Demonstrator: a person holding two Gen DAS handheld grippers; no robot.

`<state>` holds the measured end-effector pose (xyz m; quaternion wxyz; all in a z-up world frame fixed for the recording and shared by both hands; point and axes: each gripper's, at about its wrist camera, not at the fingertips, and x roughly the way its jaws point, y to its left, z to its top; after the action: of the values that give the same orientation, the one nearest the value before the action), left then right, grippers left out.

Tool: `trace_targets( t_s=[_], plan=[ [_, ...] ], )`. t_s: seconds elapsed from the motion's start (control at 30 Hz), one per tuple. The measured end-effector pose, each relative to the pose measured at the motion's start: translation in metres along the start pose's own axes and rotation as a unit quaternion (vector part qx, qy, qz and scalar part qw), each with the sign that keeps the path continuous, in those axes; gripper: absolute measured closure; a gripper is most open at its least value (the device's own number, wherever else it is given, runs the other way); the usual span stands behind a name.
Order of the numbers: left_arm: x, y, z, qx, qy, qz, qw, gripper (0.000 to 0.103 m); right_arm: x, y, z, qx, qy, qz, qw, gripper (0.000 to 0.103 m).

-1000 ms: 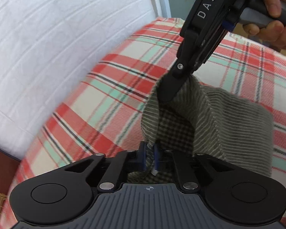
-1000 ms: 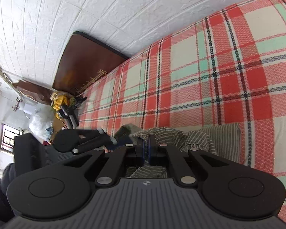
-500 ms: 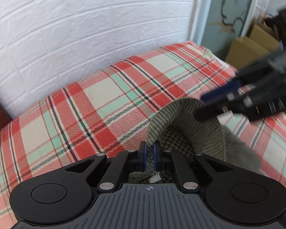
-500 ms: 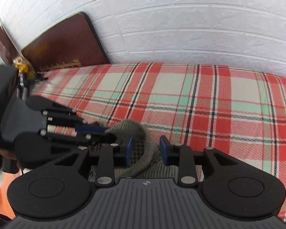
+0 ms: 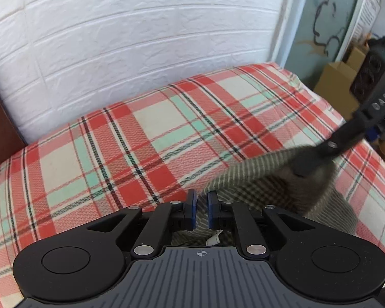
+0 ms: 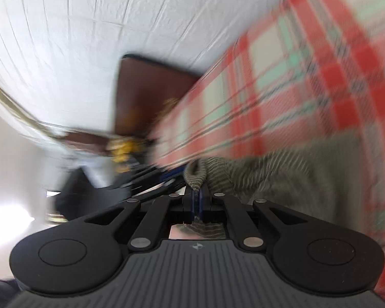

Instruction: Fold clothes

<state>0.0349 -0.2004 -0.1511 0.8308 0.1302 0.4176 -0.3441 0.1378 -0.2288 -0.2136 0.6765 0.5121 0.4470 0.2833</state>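
Compared with half a second earlier, the right gripper [image 6: 197,200], then spread astride the cloth edge, now has its fingers pinched on a fold of the garment [image 5: 274,179], and its view is motion-blurred. The left gripper [image 5: 201,211] pinches the same garment as before. The garment is olive-green with fine pale stripes outside and a small dark check inside. It lies bunched on the red, cream and mint plaid bedcover [image 5: 166,133], near the bed's front edge. Between the two pinched points its rim is lifted and stretched, running from the left gripper up toward the right gripper at the frame's right.
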Motion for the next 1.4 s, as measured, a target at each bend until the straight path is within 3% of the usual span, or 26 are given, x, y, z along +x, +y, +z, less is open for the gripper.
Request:
trace_targets(
  t_s=[0.07, 0.1, 0.17, 0.27, 0.33, 0.53, 0.73, 0.8, 0.83, 0.9, 0.97, 1.1, 1.2, 1.3, 1.4],
  plan=[
    [0.001, -0.002, -0.001, 0.002, -0.002, 0.0, 1.0, 0.097, 0.004, -0.005, -0.002, 0.021, 0.017, 0.031, 0.999, 0.099],
    [0.002, -0.004, -0.001, 0.005, -0.001, 0.003, 1.0, 0.091, 0.004, -0.006, -0.003, 0.027, 0.017, 0.035, 0.999, 0.099],
    [0.001, -0.009, -0.003, 0.014, -0.003, 0.014, 0.9998, 0.066, 0.004, -0.008, -0.004, 0.037, 0.017, 0.04, 0.998, 0.099],
    [-0.011, -0.017, -0.005, 0.047, -0.013, 0.031, 0.9983, 0.065, 0.0, -0.013, -0.001, 0.052, -0.001, 0.034, 0.998, 0.099],
    [-0.019, -0.028, -0.006, 0.101, -0.019, 0.046, 0.9936, 0.061, -0.002, -0.015, 0.002, 0.055, -0.003, 0.035, 0.998, 0.099],
    [-0.021, -0.062, -0.004, 0.259, -0.031, 0.065, 0.9633, 0.058, 0.003, -0.013, 0.007, 0.044, 0.018, 0.039, 0.998, 0.099],
    [-0.006, -0.081, -0.005, 0.35, -0.026, 0.059, 0.9345, 0.058, 0.002, 0.002, 0.012, 0.012, 0.042, 0.027, 0.999, 0.097],
    [-0.002, -0.086, -0.005, 0.363, -0.022, 0.051, 0.9301, 0.058, 0.001, 0.006, 0.013, 0.003, 0.048, 0.021, 0.999, 0.097],
    [0.001, -0.087, -0.003, 0.362, -0.015, 0.043, 0.9311, 0.079, 0.0, 0.007, 0.013, 0.0, 0.047, 0.015, 0.999, 0.095],
    [0.007, -0.085, 0.0, 0.345, 0.002, 0.027, 0.9383, 0.095, -0.004, 0.009, 0.013, -0.01, 0.024, -0.024, 0.999, 0.09],
    [0.011, -0.078, 0.004, 0.311, 0.015, 0.013, 0.9504, 0.097, -0.011, 0.016, 0.011, -0.032, -0.014, -0.086, 0.996, 0.079],
    [0.011, -0.059, 0.012, 0.232, 0.017, -0.003, 0.9726, 0.098, -0.014, 0.047, -0.008, -0.125, -0.045, -0.172, 0.976, 0.076],
    [0.01, -0.053, 0.016, 0.207, 0.017, -0.007, 0.9782, 0.098, -0.009, 0.066, -0.027, -0.182, -0.051, -0.21, 0.959, 0.074],
    [0.013, -0.05, 0.019, 0.201, 0.02, -0.007, 0.9794, 0.098, -0.008, 0.075, -0.044, -0.201, -0.079, -0.242, 0.946, 0.065],
    [0.015, -0.045, 0.021, 0.178, 0.022, -0.016, 0.9837, 0.098, -0.001, 0.074, -0.056, -0.196, -0.078, -0.247, 0.946, 0.064]
  ],
)
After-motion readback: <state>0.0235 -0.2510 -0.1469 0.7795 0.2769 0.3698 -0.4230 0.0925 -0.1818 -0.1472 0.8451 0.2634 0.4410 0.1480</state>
